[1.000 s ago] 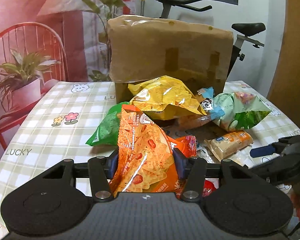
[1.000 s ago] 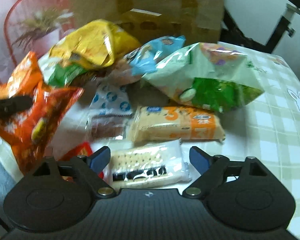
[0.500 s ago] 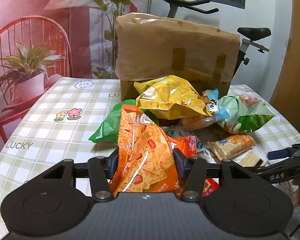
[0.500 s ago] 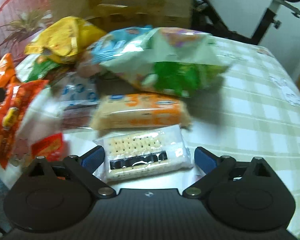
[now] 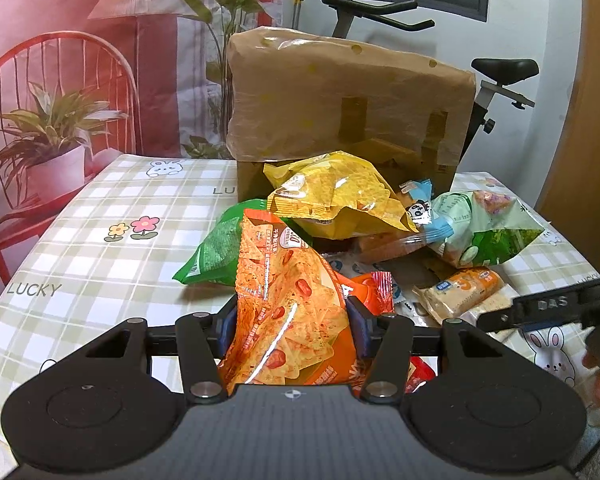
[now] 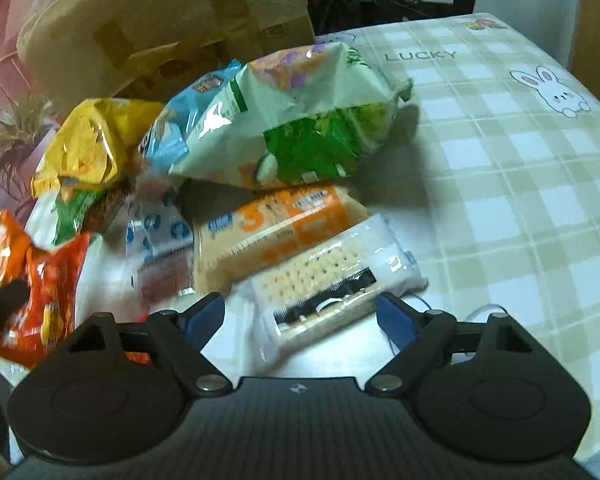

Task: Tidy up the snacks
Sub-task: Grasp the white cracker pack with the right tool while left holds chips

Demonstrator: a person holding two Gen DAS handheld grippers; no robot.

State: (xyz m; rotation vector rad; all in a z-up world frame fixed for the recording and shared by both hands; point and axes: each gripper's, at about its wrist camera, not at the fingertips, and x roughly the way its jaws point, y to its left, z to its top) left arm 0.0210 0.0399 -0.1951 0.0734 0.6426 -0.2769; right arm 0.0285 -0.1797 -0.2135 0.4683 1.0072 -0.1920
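Observation:
My left gripper [image 5: 290, 322] is shut on an orange chip bag [image 5: 284, 304] and holds it upright above the table. Behind it lie a green bag [image 5: 212, 252], a yellow bag [image 5: 340, 196], a pale green bag [image 5: 484, 228] and an orange cracker pack [image 5: 460, 292]. My right gripper [image 6: 300, 316] is open, its blue pads either side of a clear white cracker pack [image 6: 332, 284] lying on the table. The orange cracker pack [image 6: 276, 228] and the pale green bag [image 6: 292, 128] lie just beyond it. The right gripper also shows at the right edge of the left wrist view [image 5: 548, 304].
A cardboard box under brown wrapping [image 5: 340, 96] stands at the back of the checked tablecloth [image 5: 100, 248]. An exercise bike [image 5: 496, 76] stands behind it. The table's right side [image 6: 520, 160] shows bare cloth. Small blue-white packets [image 6: 160, 232] lie left of the crackers.
My right gripper has moved forward and swung, so the white cracker pack now lies between its open fingers. My left gripper has risen slightly, still holding the orange bag.

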